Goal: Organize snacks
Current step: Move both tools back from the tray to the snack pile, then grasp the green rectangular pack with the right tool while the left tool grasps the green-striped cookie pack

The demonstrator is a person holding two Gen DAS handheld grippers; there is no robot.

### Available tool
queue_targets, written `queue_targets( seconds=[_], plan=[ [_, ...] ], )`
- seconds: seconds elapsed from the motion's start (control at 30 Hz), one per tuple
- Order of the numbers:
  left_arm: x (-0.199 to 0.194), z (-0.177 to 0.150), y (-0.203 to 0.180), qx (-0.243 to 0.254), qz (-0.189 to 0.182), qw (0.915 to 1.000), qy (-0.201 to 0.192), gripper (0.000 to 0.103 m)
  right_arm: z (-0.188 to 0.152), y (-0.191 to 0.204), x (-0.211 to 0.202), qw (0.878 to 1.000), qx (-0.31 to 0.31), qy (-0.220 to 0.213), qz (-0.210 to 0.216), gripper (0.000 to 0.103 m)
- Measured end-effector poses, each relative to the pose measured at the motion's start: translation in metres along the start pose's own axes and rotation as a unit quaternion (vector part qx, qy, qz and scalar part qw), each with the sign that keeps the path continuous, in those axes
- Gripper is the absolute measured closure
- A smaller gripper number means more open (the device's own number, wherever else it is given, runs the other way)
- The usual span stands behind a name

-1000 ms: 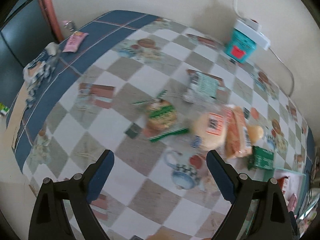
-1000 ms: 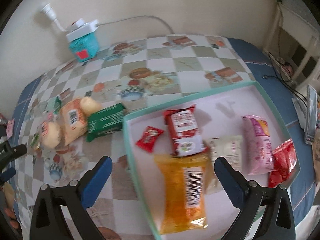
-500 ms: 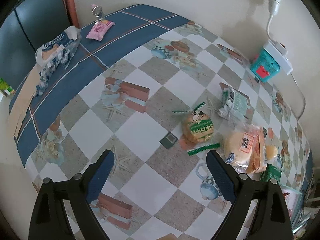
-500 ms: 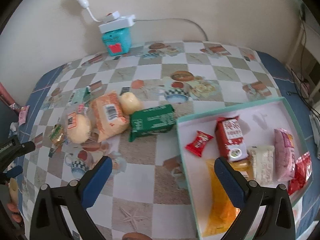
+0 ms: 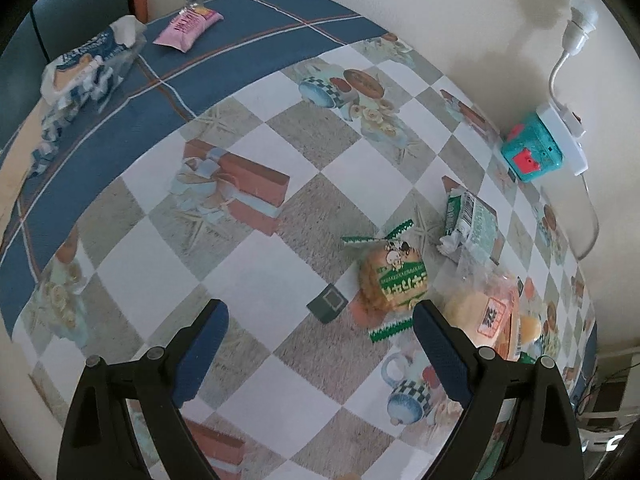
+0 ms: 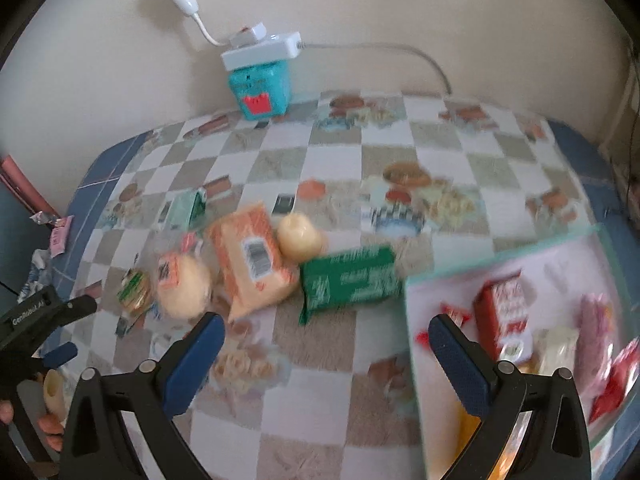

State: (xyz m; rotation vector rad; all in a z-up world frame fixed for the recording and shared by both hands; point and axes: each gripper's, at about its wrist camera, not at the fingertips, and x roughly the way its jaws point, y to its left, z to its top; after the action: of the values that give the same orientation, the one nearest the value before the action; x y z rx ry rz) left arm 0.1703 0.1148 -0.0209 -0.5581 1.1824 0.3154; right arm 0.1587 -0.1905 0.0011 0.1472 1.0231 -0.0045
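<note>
Left gripper: the left gripper [image 5: 320,332] hangs with jaws spread wide and empty over bare checked cloth, a small dark square tile [image 5: 327,302] between them.
Right gripper: the right gripper [image 6: 326,344] is likewise wide apart, holding nothing, above clear cloth.
Table: a glossy checked tablecloth with a blue border [image 5: 256,40] covers it; the middle lies free.
Tray: a shallow white tray with a teal rim [image 6: 412,344] sits at the right edge, cut off by the frame, its packets blurred.
Loose snacks: a round bun in a clear wrapper with green trim [image 5: 394,278], a pale round bun in plastic [image 6: 184,284], an orange crinkly packet [image 6: 250,260] and a green foil packet [image 6: 350,278] cluster just left of the tray.
Far corner: a pink packet [image 5: 188,28] lies apart on the blue border.
</note>
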Motion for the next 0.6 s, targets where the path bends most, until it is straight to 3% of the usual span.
queue_targets(
  seconds=[0.2, 0.37, 0.6],
  plan=[
    [0.014, 0.009, -0.003, 0.0, -0.008, 0.9999, 0.01, 0.009, 0.022, 0.001, 0.007, 1.0, -0.024, 0.0, -0.007, 0.001],
    [0.029, 0.012, -0.01, 0.007, -0.014, 0.9996, 0.022, 0.009, 0.032, -0.005, 0.025, 0.999, -0.028, 0.033, -0.022, 0.014],
    [0.039, 0.019, -0.022, 0.023, -0.016, 0.9995, 0.018, 0.01, 0.038, -0.006, 0.048, 0.996, -0.046, 0.075, -0.023, 0.017]
  ],
)
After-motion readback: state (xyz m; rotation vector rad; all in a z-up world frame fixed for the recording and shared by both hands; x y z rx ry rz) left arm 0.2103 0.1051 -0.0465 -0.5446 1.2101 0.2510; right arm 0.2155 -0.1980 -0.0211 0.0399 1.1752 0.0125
